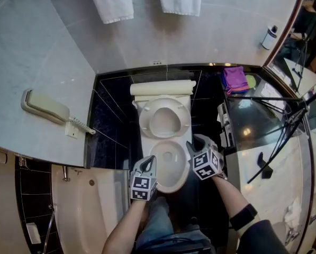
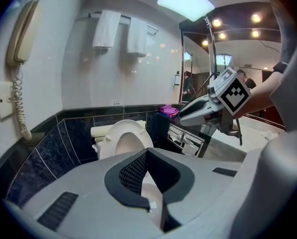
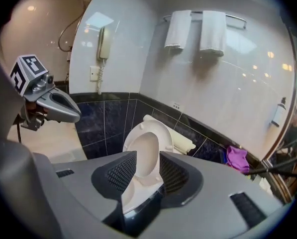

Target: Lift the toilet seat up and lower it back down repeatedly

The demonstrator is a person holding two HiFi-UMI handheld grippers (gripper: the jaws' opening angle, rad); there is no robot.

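The white toilet seat (image 1: pixel 144 121) stands raised against the tank (image 1: pixel 163 88), and the bowl rim (image 1: pixel 171 188) below it is bare. My right gripper (image 1: pixel 191 144) hovers over the bowl's right side. Its jaws are open with nothing pressed between them; the upright seat (image 3: pixel 148 125) shows through the gap beyond my right gripper (image 3: pixel 148 158). My left gripper (image 1: pixel 150 162) hangs over the bowl's left edge. In its own view the left gripper (image 2: pixel 147 153) has its tips together, holding nothing, with the seat (image 2: pixel 131 125) farther back.
A wall phone (image 1: pixel 44 107) hangs at the left and two towels (image 1: pixel 113 1) hang above the toilet. A purple cloth (image 1: pixel 234 78) lies on the dark ledge at the right, near a tripod (image 1: pixel 285 126). A bathtub (image 1: pixel 89 205) lies at the lower left.
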